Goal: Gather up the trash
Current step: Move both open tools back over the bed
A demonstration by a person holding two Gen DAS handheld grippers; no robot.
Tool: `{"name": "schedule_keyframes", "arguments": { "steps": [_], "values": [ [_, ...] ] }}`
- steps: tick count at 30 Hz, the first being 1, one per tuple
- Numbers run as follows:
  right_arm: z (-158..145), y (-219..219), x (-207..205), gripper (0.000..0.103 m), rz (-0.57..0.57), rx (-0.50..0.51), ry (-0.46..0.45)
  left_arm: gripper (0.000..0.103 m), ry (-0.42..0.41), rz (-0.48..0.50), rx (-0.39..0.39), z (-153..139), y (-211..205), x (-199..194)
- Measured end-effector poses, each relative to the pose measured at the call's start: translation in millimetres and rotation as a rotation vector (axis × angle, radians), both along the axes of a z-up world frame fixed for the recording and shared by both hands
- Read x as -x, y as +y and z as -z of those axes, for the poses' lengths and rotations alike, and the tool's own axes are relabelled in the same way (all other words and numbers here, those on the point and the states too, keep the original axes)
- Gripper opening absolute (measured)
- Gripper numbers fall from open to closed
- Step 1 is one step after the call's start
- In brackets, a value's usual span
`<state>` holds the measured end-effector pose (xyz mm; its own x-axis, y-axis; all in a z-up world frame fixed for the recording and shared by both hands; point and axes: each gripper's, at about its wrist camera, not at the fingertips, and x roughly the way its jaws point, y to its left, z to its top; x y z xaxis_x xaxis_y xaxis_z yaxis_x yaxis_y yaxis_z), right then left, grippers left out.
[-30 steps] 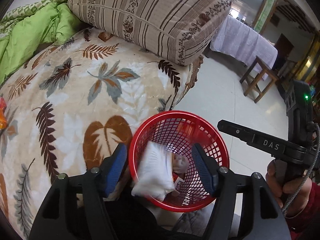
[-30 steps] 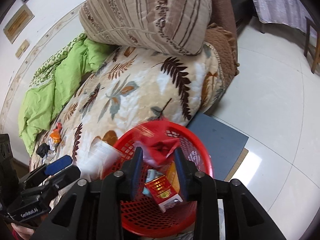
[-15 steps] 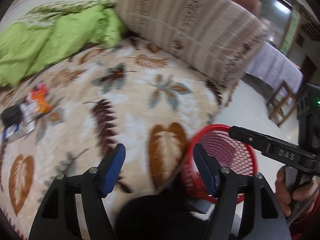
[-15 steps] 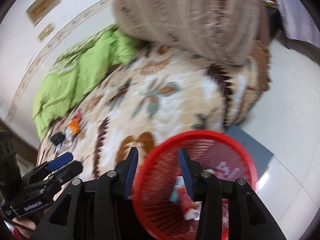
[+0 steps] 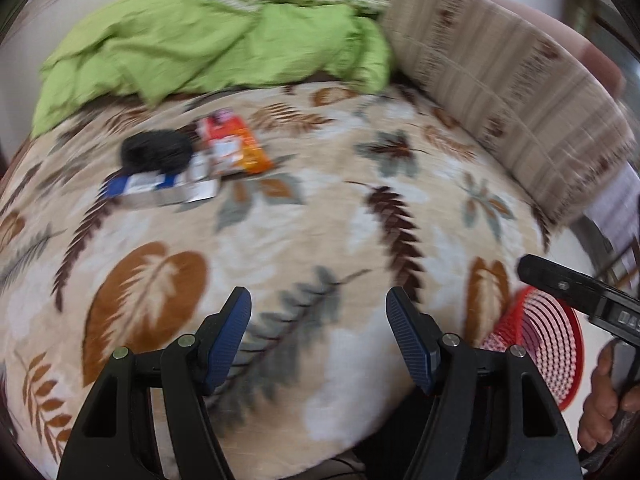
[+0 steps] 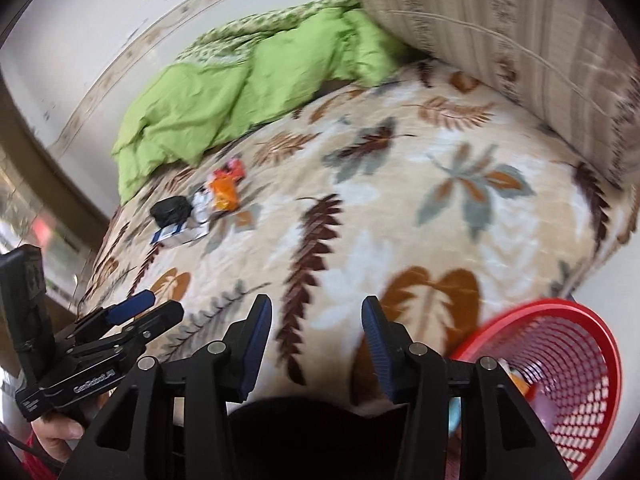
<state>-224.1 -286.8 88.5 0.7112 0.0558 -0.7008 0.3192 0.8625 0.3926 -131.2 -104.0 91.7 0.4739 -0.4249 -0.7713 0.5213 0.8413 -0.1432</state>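
Beside bed, red basket [image 6: 568,364], wrappers inside

Left hand-held gripper [image 5: 318,338] open and empty, right hand-held gripper [image 6: 316,340] empty, jaws just been opening

Both fisheye cameras ride just behind their own jaws and look forward and steeply down onto the leaf-patterned blanket [image 5: 304,236] from close above its near edge. The left wrist view faces the bed almost squarely, with the left gripper [image 5: 318,334] at the bottom of its frame and the right gripper [image 5: 580,300] entering at its right. The right wrist view sits further right, rolled somewhat, with the red basket [image 6: 576,364] just right of its jaws. Both views share the blanket, the green quilt [image 5: 208,44], the striped pillow [image 5: 508,80], the wrapper pile [image 5: 188,164] ahead and the basket.
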Motion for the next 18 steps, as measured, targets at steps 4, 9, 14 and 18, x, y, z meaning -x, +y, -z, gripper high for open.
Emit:
{"name": "schedule_keyframes", "arguments": {
  "steps": [4,9,14,18],
  "values": [
    [-9,17,-21,0.054,-0.053,0.021,-0.017,0.069,0.014,-0.091,0.023,0,26,-21],
    [-14,33,-48,0.056,-0.085,-0.004,-0.034,0.069,0.010,-0.192,0.063,-17,55,-55],
    [-8,49,-61,0.059,-0.115,-0.025,-0.037,0.073,0.053,-0.316,0.139,-39,81,-113],
    [2,56,-66,0.059,-0.132,-0.043,-0.027,0.077,0.122,-0.408,0.219,-40,95,-165]
  ]
}}
